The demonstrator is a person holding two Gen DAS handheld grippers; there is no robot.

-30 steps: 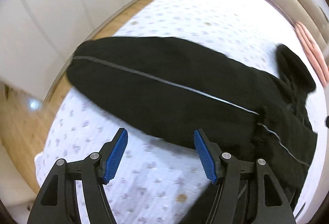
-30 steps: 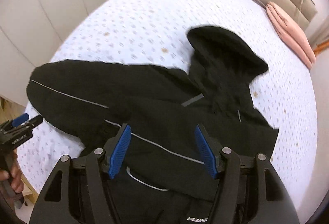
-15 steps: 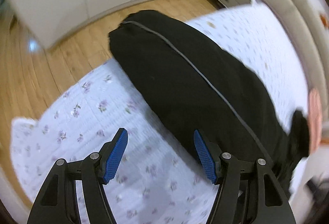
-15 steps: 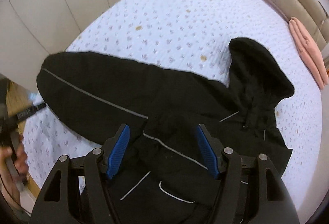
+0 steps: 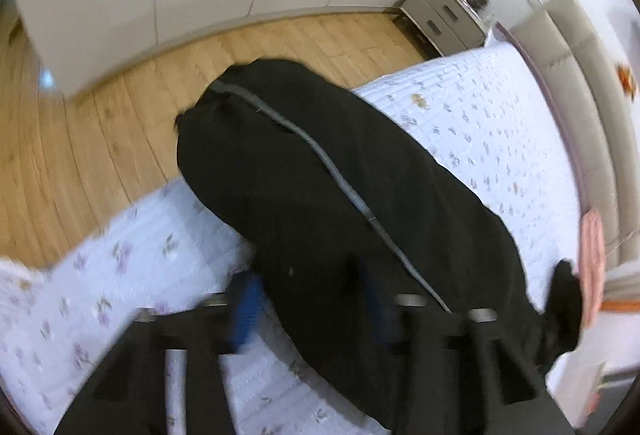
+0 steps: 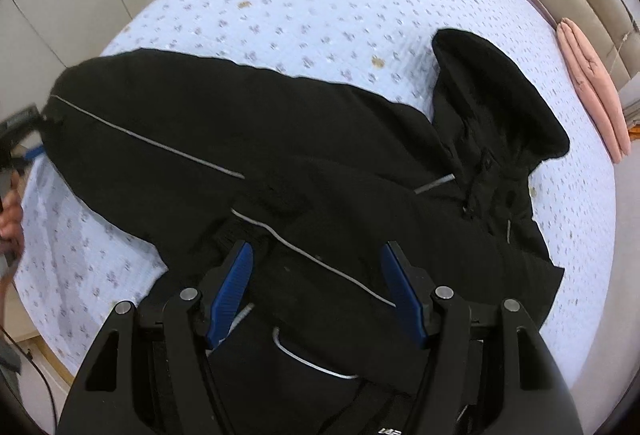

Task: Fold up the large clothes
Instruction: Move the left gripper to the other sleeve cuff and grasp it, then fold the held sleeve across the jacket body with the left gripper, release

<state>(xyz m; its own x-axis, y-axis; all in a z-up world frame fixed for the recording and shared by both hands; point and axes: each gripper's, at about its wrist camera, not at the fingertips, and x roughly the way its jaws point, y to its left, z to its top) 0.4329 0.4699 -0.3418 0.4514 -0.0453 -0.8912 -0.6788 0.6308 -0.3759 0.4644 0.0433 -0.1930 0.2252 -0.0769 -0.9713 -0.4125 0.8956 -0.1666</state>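
left wrist view: my left gripper point(image 5: 312, 311) is closing on the unfolded black jacket point(image 5: 320, 195) sleeve; my right gripper point(image 6: 316, 291) is hanging open above it at lower centre.

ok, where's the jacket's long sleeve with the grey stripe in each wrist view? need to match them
Left wrist: the sleeve runs from upper centre down to the lower right, its cuff hanging over the bed edge above the wood floor.
Right wrist: the sleeve lies across the left half, cuff at the far left, beside the left gripper.
Shared landmark: the folded pink cloth by the headboard, at the right edge in both.
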